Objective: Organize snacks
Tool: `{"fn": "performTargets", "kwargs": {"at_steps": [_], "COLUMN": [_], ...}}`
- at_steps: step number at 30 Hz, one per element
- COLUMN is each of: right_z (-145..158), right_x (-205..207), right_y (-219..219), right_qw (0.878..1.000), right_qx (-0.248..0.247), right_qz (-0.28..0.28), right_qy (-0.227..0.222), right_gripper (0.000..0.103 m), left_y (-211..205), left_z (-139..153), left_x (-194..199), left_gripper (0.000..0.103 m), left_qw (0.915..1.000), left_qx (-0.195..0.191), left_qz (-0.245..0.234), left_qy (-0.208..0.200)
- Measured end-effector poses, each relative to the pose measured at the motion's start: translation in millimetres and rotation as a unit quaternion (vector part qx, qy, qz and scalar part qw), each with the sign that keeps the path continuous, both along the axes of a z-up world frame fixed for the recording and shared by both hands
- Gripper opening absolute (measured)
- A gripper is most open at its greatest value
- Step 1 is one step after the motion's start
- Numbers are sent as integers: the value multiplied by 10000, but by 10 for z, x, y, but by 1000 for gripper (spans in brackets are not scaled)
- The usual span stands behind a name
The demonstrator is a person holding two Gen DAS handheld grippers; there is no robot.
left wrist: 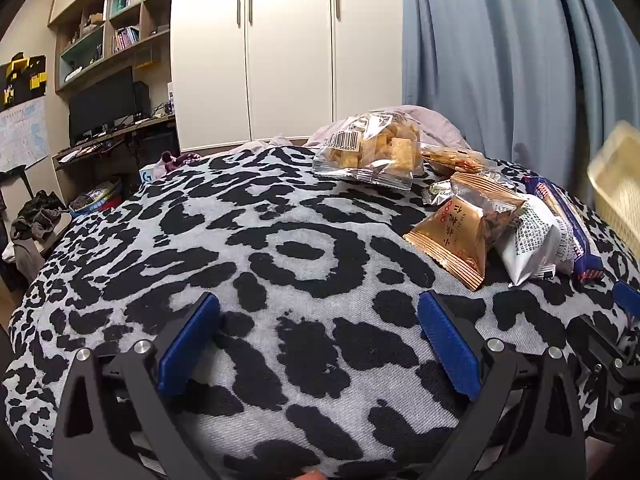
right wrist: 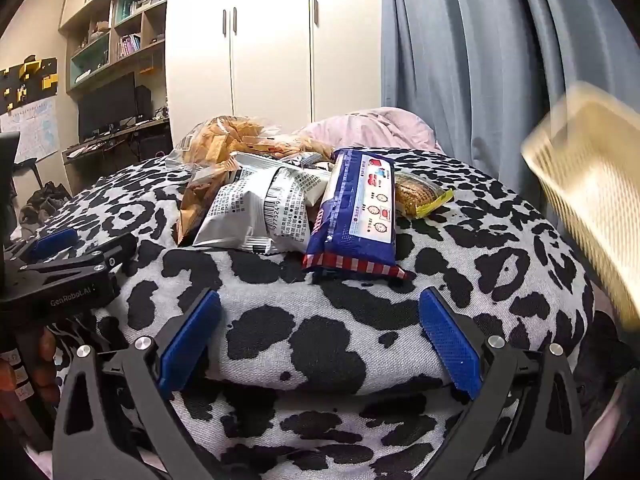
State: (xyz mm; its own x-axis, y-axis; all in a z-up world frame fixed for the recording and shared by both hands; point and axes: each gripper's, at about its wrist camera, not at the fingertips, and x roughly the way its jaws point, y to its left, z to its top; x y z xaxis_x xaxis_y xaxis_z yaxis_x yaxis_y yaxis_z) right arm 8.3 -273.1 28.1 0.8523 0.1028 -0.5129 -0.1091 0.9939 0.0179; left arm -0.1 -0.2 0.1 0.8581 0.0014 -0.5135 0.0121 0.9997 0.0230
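Observation:
A heap of snack packets lies on a black-and-white spotted blanket [left wrist: 280, 248]. In the left wrist view a clear cracker bag [left wrist: 372, 148] sits at the back, with a gold packet [left wrist: 464, 228], a white packet [left wrist: 532, 240] and a blue packet [left wrist: 568, 220] nearer on the right. The right wrist view shows the blue packet [right wrist: 356, 212] just ahead, the white packet [right wrist: 264, 212] to its left, the cracker bag [right wrist: 224, 140] behind and a small yellow-edged packet [right wrist: 420, 192]. My left gripper [left wrist: 320, 312] and right gripper [right wrist: 320, 308] both stand open over bare blanket, holding nothing.
A blurred cream slatted basket [right wrist: 592, 200] hangs at the right edge, also basket [left wrist: 620, 176]. Behind are a pink quilt [right wrist: 368, 128], blue curtains [left wrist: 500, 60], white wardrobe doors [left wrist: 288, 48] and a desk with a monitor [left wrist: 102, 104]. The left gripper's body [right wrist: 64, 276] shows at left.

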Motion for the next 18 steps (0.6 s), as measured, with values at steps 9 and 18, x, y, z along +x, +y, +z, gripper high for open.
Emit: {"fn": "performTargets", "kwargs": {"at_steps": [9,18], "right_z": [1,-2], "right_x": [-5,-3], "right_y": [-1,1], "right_qw": [10000,10000], "right_qx": [15,14], "right_qz": [0,1], "right_qy": [-9,-15], "right_gripper": [101,101], "left_y": [17,-3], "left_z": [-2,3], "left_x": [-14,3], "left_gripper": [98,98], "left_qw": [10000,10000], "left_qx": [-29,7], "left_qz": [-23,7], "left_qy": [19,12]}}
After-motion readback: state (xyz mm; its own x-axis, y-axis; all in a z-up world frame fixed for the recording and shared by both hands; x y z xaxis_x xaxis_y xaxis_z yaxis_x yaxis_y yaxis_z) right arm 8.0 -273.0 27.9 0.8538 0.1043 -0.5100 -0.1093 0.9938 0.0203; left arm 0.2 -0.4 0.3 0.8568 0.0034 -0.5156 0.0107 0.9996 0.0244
